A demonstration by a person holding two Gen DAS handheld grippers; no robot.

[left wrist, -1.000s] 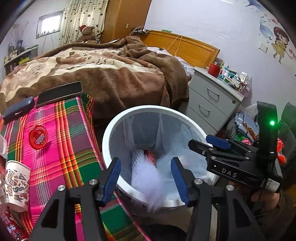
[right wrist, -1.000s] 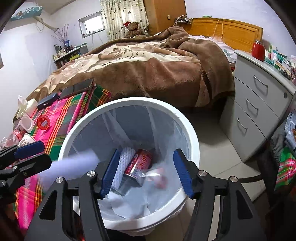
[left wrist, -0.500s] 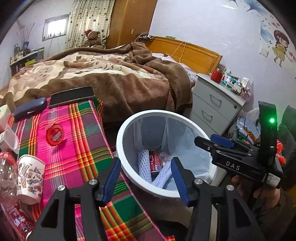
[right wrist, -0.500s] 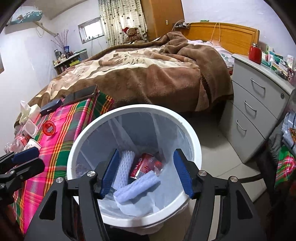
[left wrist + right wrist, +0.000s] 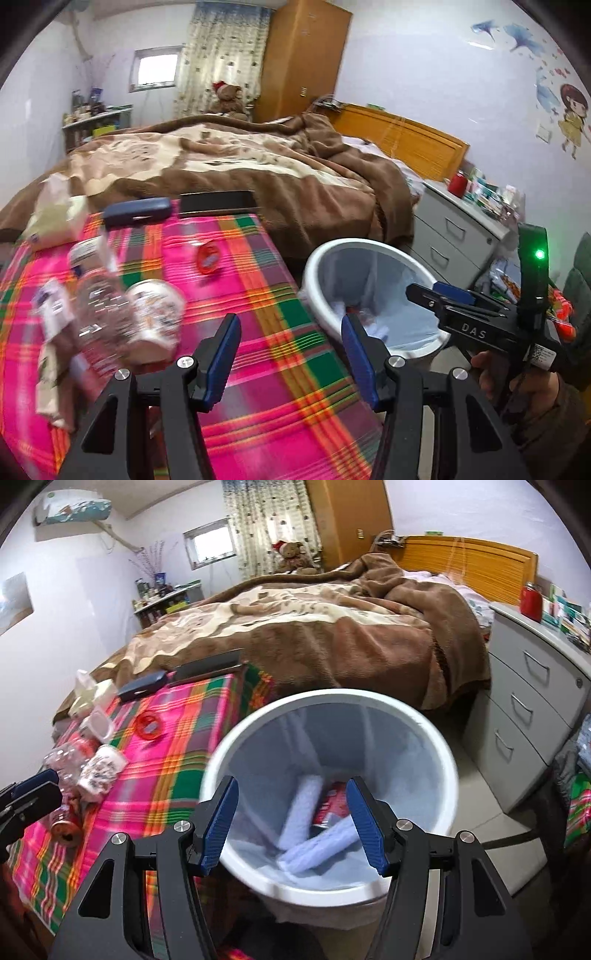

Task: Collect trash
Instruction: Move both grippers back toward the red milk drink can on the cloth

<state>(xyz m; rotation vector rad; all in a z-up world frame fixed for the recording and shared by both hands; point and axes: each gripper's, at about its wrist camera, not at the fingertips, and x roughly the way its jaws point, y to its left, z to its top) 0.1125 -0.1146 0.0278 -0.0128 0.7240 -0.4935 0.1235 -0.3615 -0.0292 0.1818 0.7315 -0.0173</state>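
A white trash bin (image 5: 439,746) with a plastic liner stands on the floor beside a table with a plaid cloth (image 5: 258,295). It holds white foam sleeves (image 5: 301,808) and a red can (image 5: 328,805). My right gripper (image 5: 291,819) is open and empty above the bin's near rim. My left gripper (image 5: 291,350) is open and empty over the cloth, left of the bin (image 5: 317,266). A patterned paper cup (image 5: 157,314), a clear plastic bottle (image 5: 99,314) and a red lid (image 5: 208,256) lie on the cloth.
A dark case (image 5: 136,216) and a black phone (image 5: 218,201) lie at the cloth's far edge. A bed with a brown blanket (image 5: 258,170) is behind. A grey drawer unit (image 5: 532,716) stands right of the bin.
The foam sleeve dropped from my left gripper into the bin. My left gripper then swung left from over the bin to over the cloth. My right gripper shifted slightly left.
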